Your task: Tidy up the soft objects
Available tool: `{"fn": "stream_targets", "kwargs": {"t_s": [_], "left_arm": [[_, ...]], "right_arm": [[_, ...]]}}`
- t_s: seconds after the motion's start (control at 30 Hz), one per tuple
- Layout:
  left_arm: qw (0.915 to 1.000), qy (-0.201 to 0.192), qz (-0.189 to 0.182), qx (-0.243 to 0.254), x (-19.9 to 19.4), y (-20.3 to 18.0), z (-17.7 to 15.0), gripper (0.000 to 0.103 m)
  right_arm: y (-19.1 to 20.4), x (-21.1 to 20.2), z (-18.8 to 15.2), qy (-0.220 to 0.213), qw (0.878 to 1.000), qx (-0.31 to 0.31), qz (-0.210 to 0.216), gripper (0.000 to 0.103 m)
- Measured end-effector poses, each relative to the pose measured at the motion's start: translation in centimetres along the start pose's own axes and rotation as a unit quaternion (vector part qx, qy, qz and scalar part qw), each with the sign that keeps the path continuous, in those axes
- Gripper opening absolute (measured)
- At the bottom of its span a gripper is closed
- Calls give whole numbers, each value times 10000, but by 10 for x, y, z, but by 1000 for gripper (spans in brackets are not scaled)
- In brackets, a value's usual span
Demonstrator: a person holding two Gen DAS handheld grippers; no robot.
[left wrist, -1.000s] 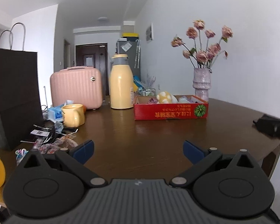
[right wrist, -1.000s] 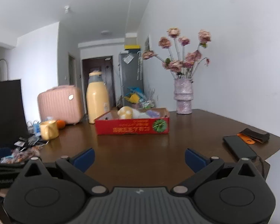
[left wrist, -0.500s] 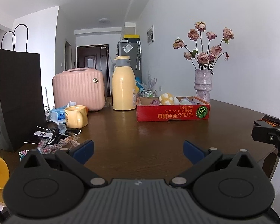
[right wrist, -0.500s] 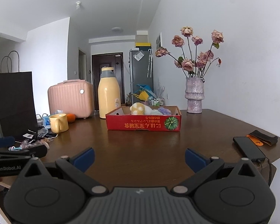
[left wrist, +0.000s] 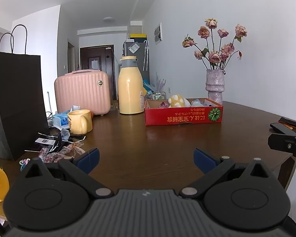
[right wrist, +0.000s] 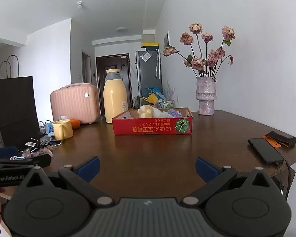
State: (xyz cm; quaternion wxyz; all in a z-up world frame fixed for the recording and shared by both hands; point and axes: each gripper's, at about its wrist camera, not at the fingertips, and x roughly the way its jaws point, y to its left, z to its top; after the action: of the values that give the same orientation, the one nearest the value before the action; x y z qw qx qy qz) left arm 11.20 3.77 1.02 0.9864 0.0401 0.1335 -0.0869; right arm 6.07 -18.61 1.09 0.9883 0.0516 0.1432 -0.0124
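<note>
A shallow red cardboard box [left wrist: 183, 117] [right wrist: 152, 126] stands on the far middle of the dark wooden table [left wrist: 167, 144]. Inside it lie soft toys: a yellow and white spotted plush [left wrist: 176, 100] [right wrist: 147, 111], a pale blue one [left wrist: 196, 103] and a purple one [right wrist: 174, 112]. My left gripper [left wrist: 146, 159] is open over the table's near edge, well short of the box, nothing between its blue pads. My right gripper [right wrist: 147, 166] is open too, equally far back and empty. Each gripper shows at the other view's edge.
A yellow thermos [left wrist: 130, 86], a pink case [left wrist: 82, 91], a yellow mug [left wrist: 81, 121], a tissue pack [left wrist: 61, 119] and wrappers [left wrist: 57, 148] sit at the left beside a black paper bag [left wrist: 17, 102]. A vase of flowers [right wrist: 205, 95] stands far right; a phone [right wrist: 265, 154] lies near the right edge.
Both grippers have risen and tilted slightly, so the box and table sit lower in view. Their jaws have stayed open and empty throughout.
</note>
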Motion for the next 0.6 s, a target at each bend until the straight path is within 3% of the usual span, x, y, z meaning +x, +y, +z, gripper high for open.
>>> {"fn": "stream_targets", "kwargs": {"t_s": [0.6], "left_arm": [[9999, 62, -100, 106, 7, -7, 1, 103]], "right_arm": [[-9, 6, -4, 106, 9998, 181, -60, 103]]}}
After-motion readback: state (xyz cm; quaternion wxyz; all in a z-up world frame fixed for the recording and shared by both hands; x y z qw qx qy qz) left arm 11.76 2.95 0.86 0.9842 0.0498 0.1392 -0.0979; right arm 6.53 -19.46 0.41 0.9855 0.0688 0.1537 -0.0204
